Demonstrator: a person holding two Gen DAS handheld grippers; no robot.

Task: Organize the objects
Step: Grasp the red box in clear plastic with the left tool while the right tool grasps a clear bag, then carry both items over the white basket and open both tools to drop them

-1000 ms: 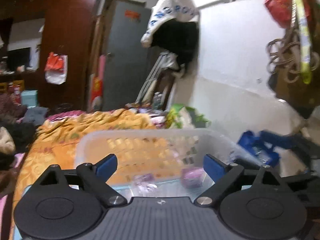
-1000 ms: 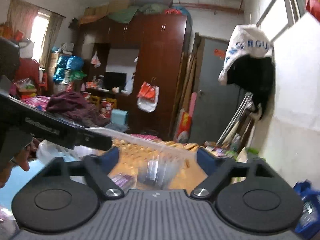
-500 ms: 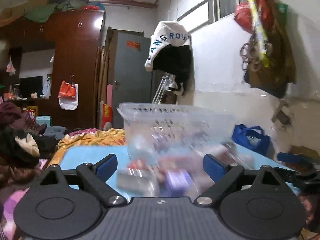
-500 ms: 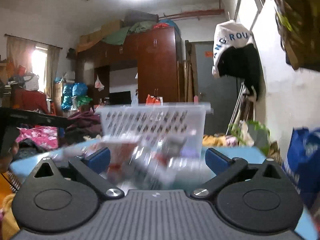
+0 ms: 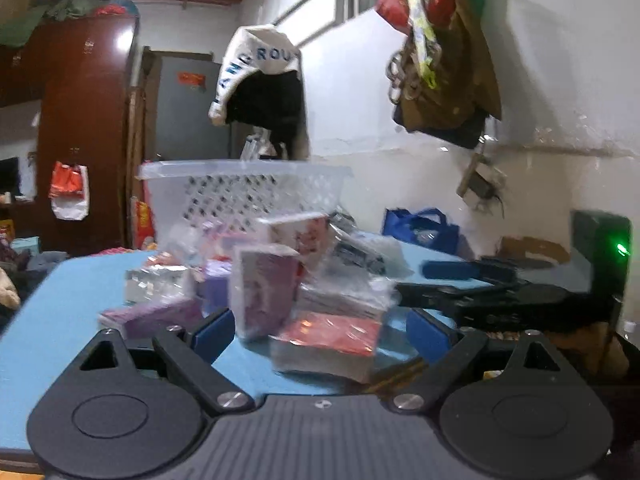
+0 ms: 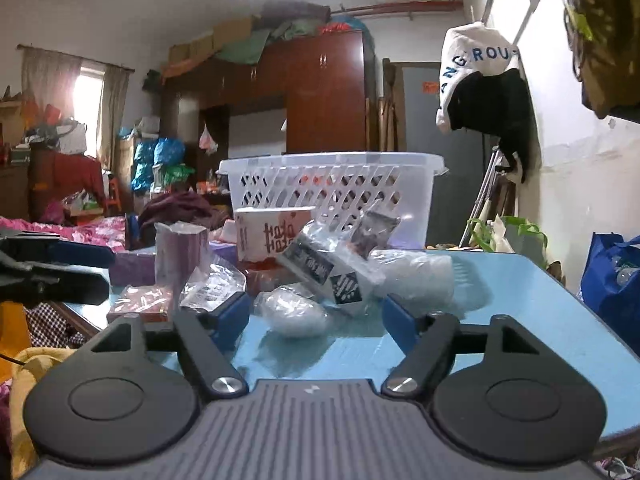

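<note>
A pile of small boxes and plastic packets lies on a blue table (image 5: 48,320) in front of a white plastic basket (image 5: 256,188). In the left wrist view a red wrapped packet (image 5: 332,340) lies between the fingers of my left gripper (image 5: 320,332), with an upright pink box (image 5: 266,288) just behind; the jaws stand wide apart. In the right wrist view the basket (image 6: 336,192) stands behind the pile. My right gripper (image 6: 316,320) is open and low at the table, a clear bag of white stuff (image 6: 292,314) just ahead. A "Hala" box (image 6: 272,236) stands upright.
The right gripper's body (image 5: 520,292) shows at the right of the left wrist view. The left gripper's body (image 6: 48,268) shows at the left of the right wrist view. A blue bag (image 6: 612,280) stands beside the table. A wall with hung clothes is on the right.
Both views dropped from above the basket down to table level. The boxes and packets, first seen inside the basket, now lie piled on the blue table in front of it.
</note>
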